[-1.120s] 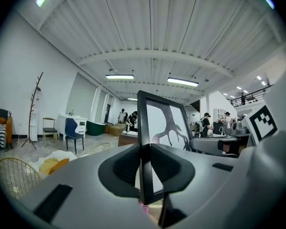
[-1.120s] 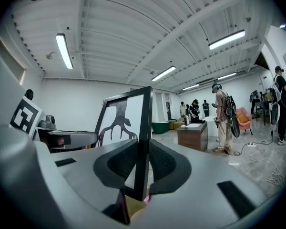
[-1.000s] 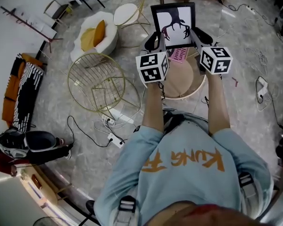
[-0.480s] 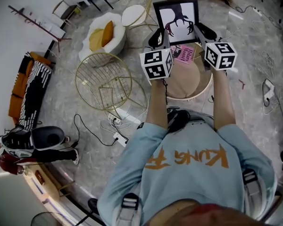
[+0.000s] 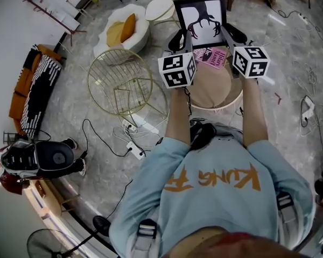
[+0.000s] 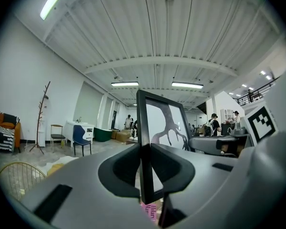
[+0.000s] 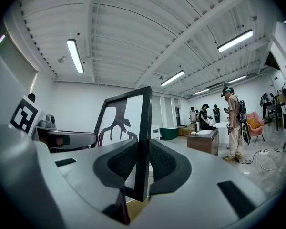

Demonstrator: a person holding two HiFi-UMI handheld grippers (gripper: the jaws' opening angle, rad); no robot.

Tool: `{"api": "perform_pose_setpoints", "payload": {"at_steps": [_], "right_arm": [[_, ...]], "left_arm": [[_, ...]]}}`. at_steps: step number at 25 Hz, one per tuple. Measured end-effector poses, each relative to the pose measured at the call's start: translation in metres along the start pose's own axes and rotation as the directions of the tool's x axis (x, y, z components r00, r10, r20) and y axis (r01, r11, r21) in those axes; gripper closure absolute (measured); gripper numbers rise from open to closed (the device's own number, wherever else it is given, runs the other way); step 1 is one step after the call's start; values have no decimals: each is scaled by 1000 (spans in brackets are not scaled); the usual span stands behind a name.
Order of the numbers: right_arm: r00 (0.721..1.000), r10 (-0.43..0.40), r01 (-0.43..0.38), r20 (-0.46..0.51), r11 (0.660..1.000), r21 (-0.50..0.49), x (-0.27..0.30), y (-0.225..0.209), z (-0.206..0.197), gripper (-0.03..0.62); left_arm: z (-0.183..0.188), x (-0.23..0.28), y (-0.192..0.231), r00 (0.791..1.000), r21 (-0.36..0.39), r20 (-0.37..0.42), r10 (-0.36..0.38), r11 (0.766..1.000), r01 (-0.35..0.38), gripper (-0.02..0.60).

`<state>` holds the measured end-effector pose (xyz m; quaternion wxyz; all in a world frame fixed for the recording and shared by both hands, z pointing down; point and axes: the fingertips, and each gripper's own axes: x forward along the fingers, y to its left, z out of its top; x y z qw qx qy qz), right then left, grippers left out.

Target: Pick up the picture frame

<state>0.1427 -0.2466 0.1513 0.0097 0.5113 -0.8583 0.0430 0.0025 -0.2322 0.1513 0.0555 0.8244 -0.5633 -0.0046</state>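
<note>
The left gripper [image 6: 145, 171] was clamped on the left edge of the picture frame [image 5: 200, 19]. Its jaws pressed on the front and back of the thin black border, only the border's thickness apart. The right gripper [image 7: 143, 168] gripped the opposite edge the same way, its jaws closed on the border from both faces. Both grippers pointed level, with the frame held upright between them, its white picture with a dark branching shape facing the person [image 5: 210, 192]. From the head view the frame stood at twelve o'clock from the person, over the far rim of a round wooden table [image 5: 207, 93]. Whether its bottom edge touched anything could not be told. A pink book [image 5: 211, 57] lay on the table at its twelve o'clock edge, just under the frame and between the two grippers. At nine o'clock from the table stood a gold wire chair [image 5: 118, 87], near it but apart. At eleven o'clock, farther off, sat a white armchair [image 5: 118, 34] with a yellow cushion [image 5: 127, 27], and a small round white stool [image 5: 160, 8] stood just left of the frame. White cables and a power strip [image 5: 134, 149] trailed on the stone floor at seven o'clock from the table. In the right gripper view, people stood well back in the hall at three o'clock.
</note>
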Motion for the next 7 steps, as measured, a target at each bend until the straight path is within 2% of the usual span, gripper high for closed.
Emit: {"api": "perform_pose_setpoints", "payload": {"at_steps": [7], "right_arm": [[1000, 12, -12, -14, 1000, -1, -2, -3, -7, 525]], "left_arm": [[-8, 0, -3, 1000, 2, -16, 6, 1000, -6, 502]]}}
